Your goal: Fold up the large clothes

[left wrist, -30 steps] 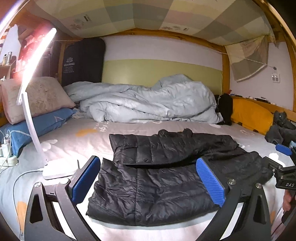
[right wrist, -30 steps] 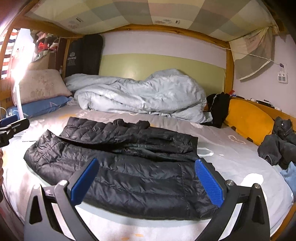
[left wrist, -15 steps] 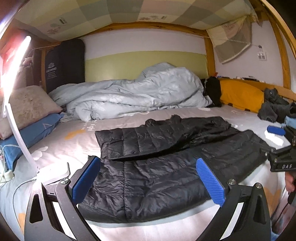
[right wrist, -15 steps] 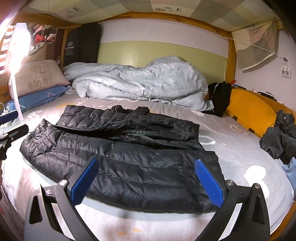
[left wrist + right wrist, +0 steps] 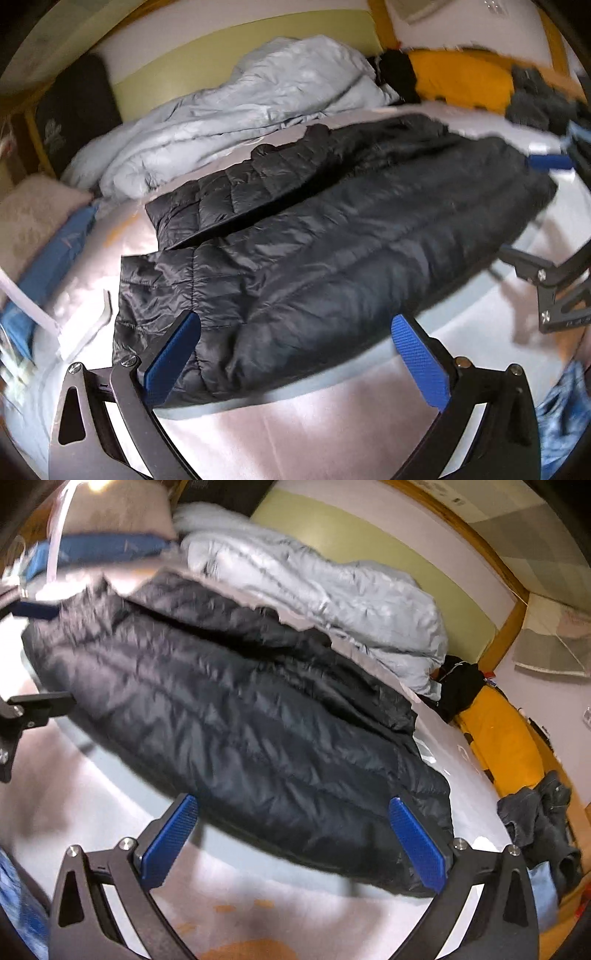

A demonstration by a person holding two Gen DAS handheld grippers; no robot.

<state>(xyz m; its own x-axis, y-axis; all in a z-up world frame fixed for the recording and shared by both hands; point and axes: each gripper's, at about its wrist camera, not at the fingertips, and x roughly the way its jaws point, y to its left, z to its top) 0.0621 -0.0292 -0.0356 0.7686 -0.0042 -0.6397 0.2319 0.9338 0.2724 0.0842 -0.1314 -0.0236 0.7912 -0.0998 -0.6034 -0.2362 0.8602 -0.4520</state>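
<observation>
A black quilted puffer jacket (image 5: 314,236) lies flat on the bed, one sleeve folded across its upper part; it also shows in the right wrist view (image 5: 236,709). My left gripper (image 5: 295,354) is open and empty, just above the jacket's near hem at its left end. My right gripper (image 5: 291,834) is open and empty over the near hem at the jacket's right end. Each gripper shows at the edge of the other's view: the right one (image 5: 554,236) and the left one (image 5: 29,653). Both views are tilted and blurred.
A crumpled light grey duvet (image 5: 236,110) lies behind the jacket. Pillows (image 5: 40,229) and a white lamp base (image 5: 77,332) are on the left. A yellow cushion (image 5: 506,738) and dark clothes (image 5: 543,827) lie on the right. The pale sheet (image 5: 314,435) is in front.
Both grippers have dropped and moved closer to the jacket's near hem, tilting inward. The jacket looks larger and has not moved. Both stay open.
</observation>
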